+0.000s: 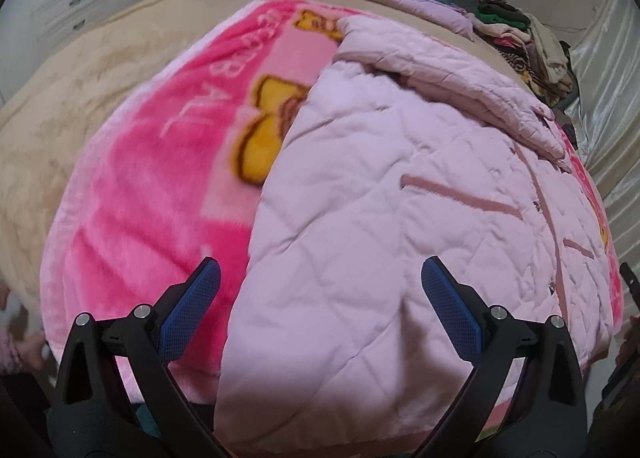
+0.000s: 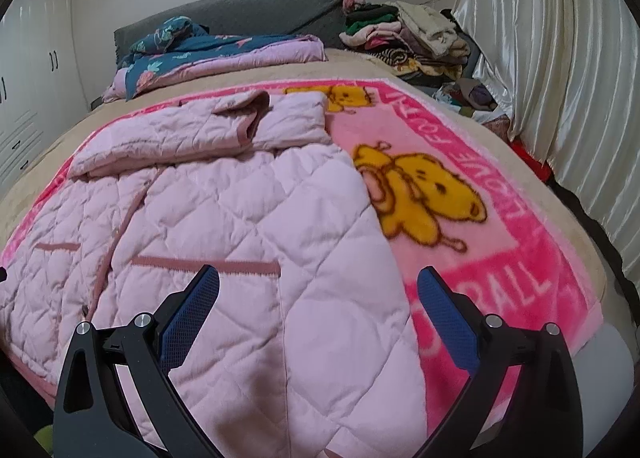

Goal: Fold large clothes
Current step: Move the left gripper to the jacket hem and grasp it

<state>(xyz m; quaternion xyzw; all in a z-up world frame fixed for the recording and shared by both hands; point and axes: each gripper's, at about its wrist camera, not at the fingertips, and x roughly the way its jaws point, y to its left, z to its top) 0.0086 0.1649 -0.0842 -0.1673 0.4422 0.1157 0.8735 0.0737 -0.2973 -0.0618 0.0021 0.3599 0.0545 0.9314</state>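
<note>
A pale pink quilted jacket (image 1: 384,194) lies spread front-up on a bright pink bear-print blanket (image 1: 152,186) on the bed. Its sleeves are folded across the upper part near the collar (image 2: 224,126). The jacket also shows in the right wrist view (image 2: 240,226). My left gripper (image 1: 320,278) is open and empty, above the jacket's hem on its left side. My right gripper (image 2: 318,282) is open and empty, above the hem on the jacket's right side, near the blanket (image 2: 480,258).
A beige bedspread (image 1: 80,98) lies under the blanket. A folded purple and teal quilt (image 2: 208,54) sits at the grey headboard (image 2: 248,14). A pile of clothes (image 2: 408,38) sits at the far right corner. A white curtain (image 2: 560,78) hangs on the right, white cupboards (image 2: 32,90) on the left.
</note>
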